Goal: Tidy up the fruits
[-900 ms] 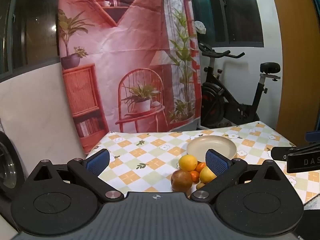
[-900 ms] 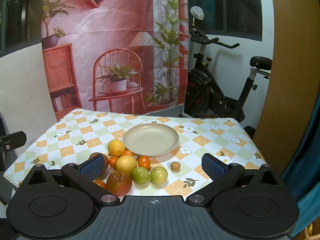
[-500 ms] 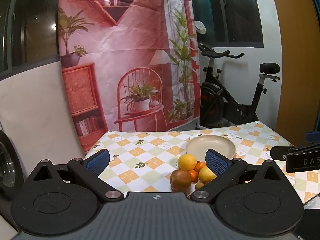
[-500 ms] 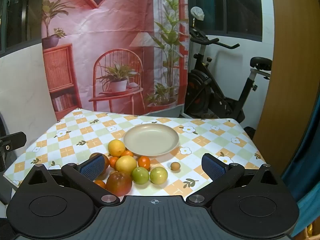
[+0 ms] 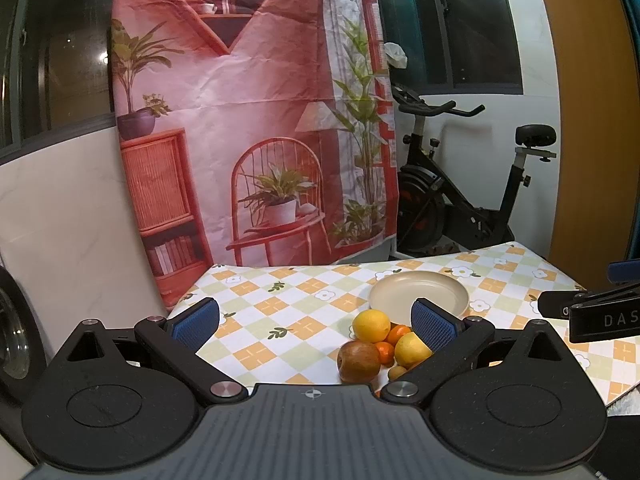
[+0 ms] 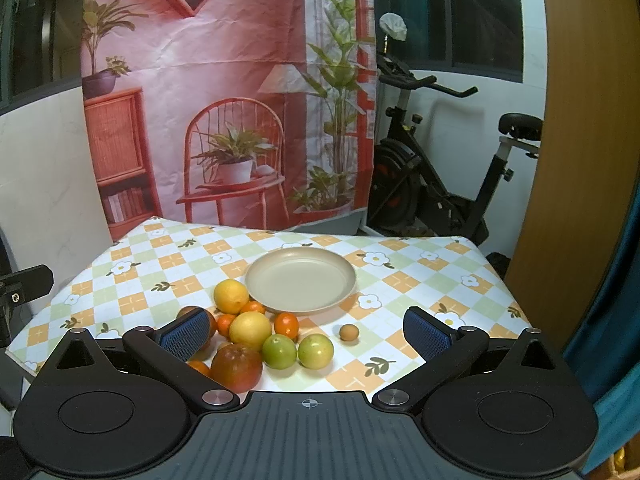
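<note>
Fruits (image 6: 256,336), round and smooth, cluster beside a shallow beige plate (image 6: 301,281).

Barely anything differs — in the left wrist view the plate (image 5: 418,295) and fruit (image 5: 380,346) sit a touch lower and leftward.

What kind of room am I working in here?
Probably a spare room at home, dressed as a set: an exercise bike stands in the corner, a printed backdrop of painted furniture hangs behind, and fruit lies beside a plate on a checked tablecloth.
</note>
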Motion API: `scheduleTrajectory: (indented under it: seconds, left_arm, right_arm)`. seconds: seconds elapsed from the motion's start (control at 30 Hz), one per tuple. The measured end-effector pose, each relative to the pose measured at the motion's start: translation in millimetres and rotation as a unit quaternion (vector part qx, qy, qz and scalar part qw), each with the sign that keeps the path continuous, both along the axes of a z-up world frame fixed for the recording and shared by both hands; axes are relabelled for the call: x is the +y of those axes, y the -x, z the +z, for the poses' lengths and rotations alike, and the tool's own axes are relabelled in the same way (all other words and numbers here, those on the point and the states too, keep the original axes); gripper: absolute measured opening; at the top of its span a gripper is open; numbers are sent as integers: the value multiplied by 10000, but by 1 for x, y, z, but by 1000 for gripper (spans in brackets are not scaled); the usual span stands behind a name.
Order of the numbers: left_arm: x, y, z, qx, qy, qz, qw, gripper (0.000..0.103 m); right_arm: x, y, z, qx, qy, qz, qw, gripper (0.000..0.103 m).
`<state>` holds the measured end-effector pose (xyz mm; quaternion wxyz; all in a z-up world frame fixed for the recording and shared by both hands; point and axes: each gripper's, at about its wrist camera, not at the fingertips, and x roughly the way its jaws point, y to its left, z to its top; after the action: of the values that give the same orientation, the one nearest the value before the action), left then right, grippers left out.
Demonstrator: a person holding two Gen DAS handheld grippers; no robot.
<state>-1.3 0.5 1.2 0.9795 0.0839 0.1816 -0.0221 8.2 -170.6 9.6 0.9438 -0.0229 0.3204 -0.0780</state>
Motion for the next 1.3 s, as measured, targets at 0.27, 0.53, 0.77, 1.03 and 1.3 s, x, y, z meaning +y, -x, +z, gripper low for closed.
scheduleTrajectory:
  seconds: [0.27, 0.53, 0.77, 1.03, 1.3]
  left_arm:
    - [0, 1, 0, -34, -24, -22, 10000, 103]
    - [0, 1, -1, -38, -9, -11, 10000, 103]
    - [0, 1, -1, -26, 7, -16, 10000, 103]
    - [2, 1, -1, -2, 27, -31, 10000, 103]
    - [2, 1, -1, -6, 28, -33, 10000, 103]
  right_arm:
    - [-3, -2, 1, -12, 27, -3, 10000, 103]
    - [-5, 0, 2, -17, 26, -6, 10000, 103]
    - [-5, 0, 2, -18, 27, -5, 10000, 103]
    - [-4, 1, 1, -23, 32, -4, 10000, 103]
    - [-4, 1, 1, -25, 34, -4, 10000, 103]
